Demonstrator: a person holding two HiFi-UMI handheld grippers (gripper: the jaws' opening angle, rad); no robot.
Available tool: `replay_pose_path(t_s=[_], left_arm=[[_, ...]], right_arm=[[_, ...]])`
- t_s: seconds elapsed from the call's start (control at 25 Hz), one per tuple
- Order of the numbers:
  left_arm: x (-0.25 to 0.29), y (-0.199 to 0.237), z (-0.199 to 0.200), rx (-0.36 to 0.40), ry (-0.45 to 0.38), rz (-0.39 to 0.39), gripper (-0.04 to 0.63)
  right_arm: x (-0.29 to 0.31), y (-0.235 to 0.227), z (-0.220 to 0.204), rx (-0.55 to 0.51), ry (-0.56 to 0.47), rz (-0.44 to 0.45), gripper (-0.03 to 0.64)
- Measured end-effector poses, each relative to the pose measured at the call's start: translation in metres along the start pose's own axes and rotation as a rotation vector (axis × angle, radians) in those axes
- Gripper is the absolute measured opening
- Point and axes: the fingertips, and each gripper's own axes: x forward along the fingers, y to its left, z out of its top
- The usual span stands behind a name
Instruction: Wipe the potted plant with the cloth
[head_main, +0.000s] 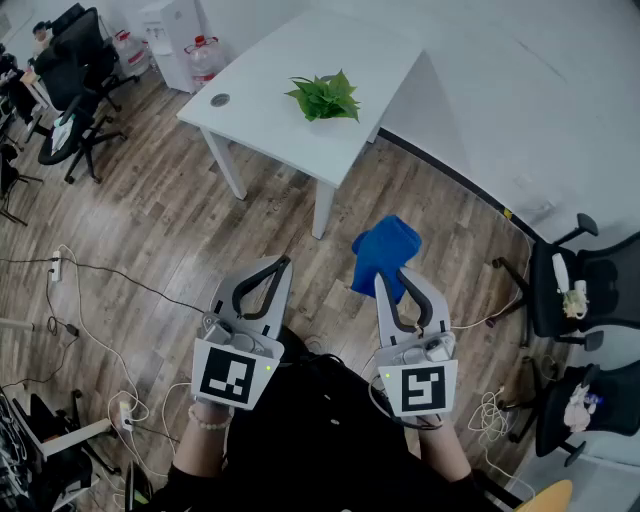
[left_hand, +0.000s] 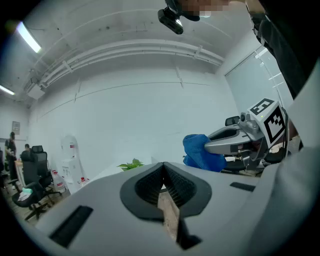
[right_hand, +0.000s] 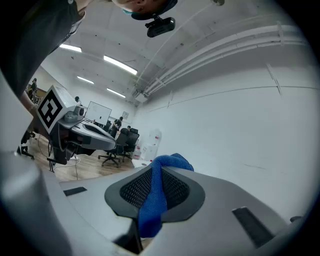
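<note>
Pre-wipe: right gripper (head_main: 388, 282), lower right of centre, pinches a crumpled blue fabric cloth (head_main: 384, 250); left gripper (head_main: 283, 264) beside it is pressed together, empty. Leafy green potted plant (head_main: 325, 97) sits on white rectangular table (head_main: 290, 50), top centre, well apart, straight ahead btw. both grippers.

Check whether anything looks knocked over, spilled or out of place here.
Nothing stands out. The potted plant sits on the white table with nothing spilled around it. The blue cloth is clamped in the right gripper's jaws, bunched but intact. Only the loose cables on the floor look untidy.
</note>
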Motion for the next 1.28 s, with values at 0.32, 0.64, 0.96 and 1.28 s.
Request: replay_pose_path(t_s=[0.32, 0.64, 0.96, 1.28], left_arm=[[-0.003, -0.006, 0.003, 0.007, 0.003, 0.002, 0.014], [-0.005, -0.01, 0.003, 0.012, 0.006, 0.013, 0.014], [-0.007, -0.017, 0.002, 0.017, 0.011, 0.019, 0.014], [-0.001, -0.013, 0.003, 0.02, 0.008, 0.016, 0.014]], right_arm=[[-0.003, -0.001, 0.001, 0.004, -0.011, 0.008, 0.081], [-0.007, -0.001, 0.003, -0.005, -0.035, 0.014, 0.081], [-0.016, -0.005, -0.004, 0.032, -0.033, 0.007, 0.081], [-0.012, -0.01, -0.002, 0.035, -0.051, -0.008, 0.081]])
